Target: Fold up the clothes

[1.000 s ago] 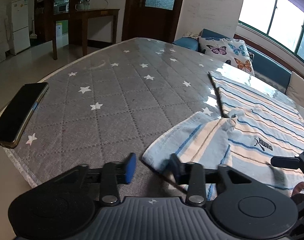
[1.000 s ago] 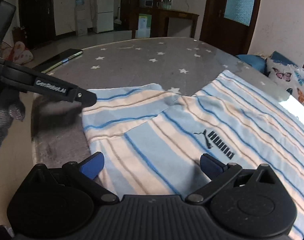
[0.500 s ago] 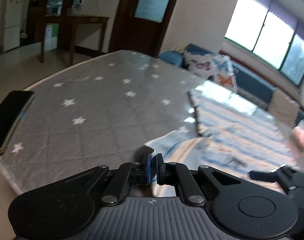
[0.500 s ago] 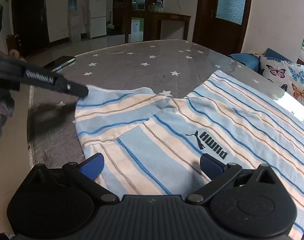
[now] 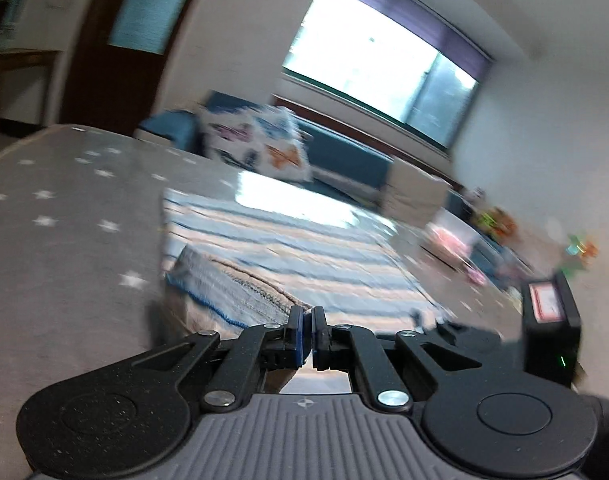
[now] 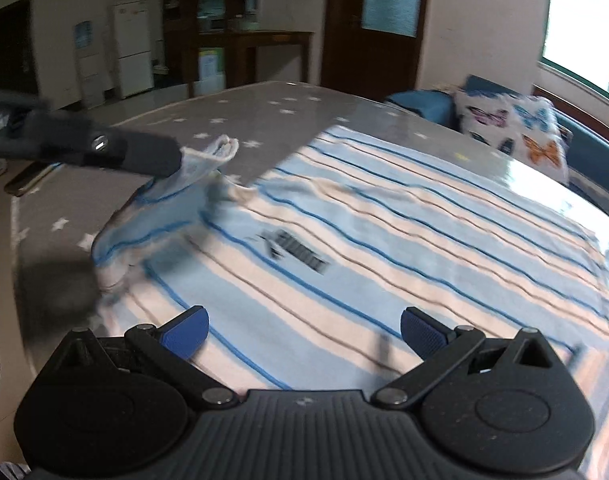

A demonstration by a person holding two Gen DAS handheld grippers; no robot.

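A light blue shirt [image 6: 384,232] with tan and blue stripes and a black logo lies spread on the grey star-print table [image 6: 264,108]. My left gripper [image 5: 307,320] is shut on the shirt's sleeve [image 5: 224,288] and holds it lifted off the table. In the right wrist view the left gripper's fingers [image 6: 152,158] pinch the sleeve hem [image 6: 220,150], which stands up above the shirt's left edge. My right gripper [image 6: 304,330] hovers open over the near part of the shirt, with nothing between its fingers.
A dark phone [image 6: 28,178] lies near the table's left edge. Past the far edge a butterfly-print pillow [image 6: 516,132] rests on a blue sofa [image 5: 344,156]. Bare tabletop [image 5: 64,240] shows to the left of the shirt.
My left gripper closed on the sleeve, then rose and swung right, pulling the sleeve up off the table. The right gripper slid further over the shirt and stayed open.
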